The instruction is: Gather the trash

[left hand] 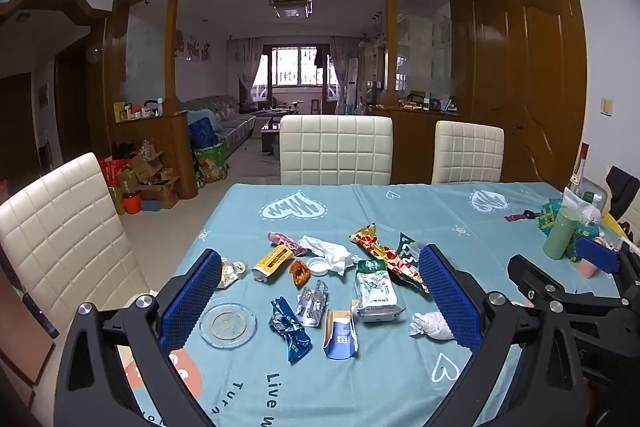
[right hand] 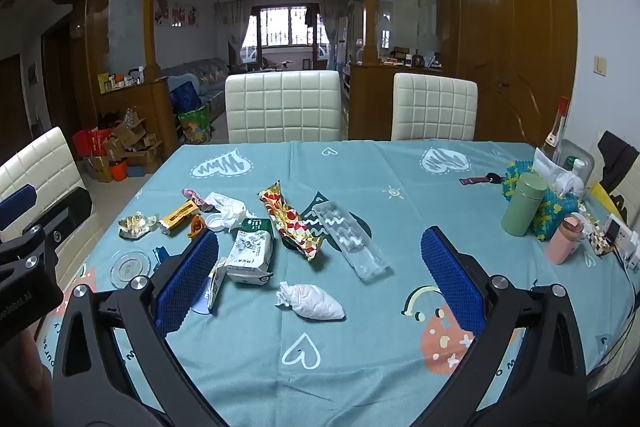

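Crumpled wrappers (left hand: 387, 257), a white tissue wad (right hand: 311, 301), a squashed paper cup (left hand: 341, 334) and a clear plastic tray (right hand: 351, 241) lay scattered mid-surface on the blue tablecloth (right hand: 360, 367). The cloth read "Live"; the packet (right hand: 249, 255) print seemed illegible. Both left gripper (left hand: 320, 299) and right gripper (right hand: 320, 275) fingers stood wide apart, holding nothing.

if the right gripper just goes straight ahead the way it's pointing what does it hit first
Most likely the crumpled white paper wad, lying on the tablecloth centred between the open right gripper's fingers. The clear plastic tray lies beyond it. Depth is hard to judge through the fisheye.
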Available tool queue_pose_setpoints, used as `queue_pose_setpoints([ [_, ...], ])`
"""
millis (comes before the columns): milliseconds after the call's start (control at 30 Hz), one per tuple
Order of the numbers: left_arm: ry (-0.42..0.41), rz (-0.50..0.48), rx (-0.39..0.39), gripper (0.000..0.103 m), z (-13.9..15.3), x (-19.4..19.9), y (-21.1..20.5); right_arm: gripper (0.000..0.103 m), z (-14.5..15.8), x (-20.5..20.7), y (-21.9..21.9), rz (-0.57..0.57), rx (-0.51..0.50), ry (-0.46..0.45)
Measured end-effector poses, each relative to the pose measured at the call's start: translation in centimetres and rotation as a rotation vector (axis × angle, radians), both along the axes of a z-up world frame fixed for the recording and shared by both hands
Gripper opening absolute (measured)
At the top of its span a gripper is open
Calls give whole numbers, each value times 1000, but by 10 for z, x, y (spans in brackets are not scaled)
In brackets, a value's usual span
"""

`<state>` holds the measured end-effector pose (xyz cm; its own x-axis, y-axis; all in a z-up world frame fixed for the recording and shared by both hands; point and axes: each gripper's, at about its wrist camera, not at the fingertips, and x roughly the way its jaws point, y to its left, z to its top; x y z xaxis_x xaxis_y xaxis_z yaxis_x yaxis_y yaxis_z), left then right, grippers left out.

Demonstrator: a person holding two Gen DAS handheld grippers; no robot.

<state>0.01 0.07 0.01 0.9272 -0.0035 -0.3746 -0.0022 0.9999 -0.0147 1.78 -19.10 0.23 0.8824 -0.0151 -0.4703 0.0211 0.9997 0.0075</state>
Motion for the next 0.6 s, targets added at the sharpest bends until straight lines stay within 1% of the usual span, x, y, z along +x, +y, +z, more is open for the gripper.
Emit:
queue_pose_setpoints([
  [67,-1,-2,0,96,0,0,0,100,0,0,0,0,-1,-12],
  [600,5,-1,7,96,-4,5,3,100,-2,0,-2,2,2,-7],
])
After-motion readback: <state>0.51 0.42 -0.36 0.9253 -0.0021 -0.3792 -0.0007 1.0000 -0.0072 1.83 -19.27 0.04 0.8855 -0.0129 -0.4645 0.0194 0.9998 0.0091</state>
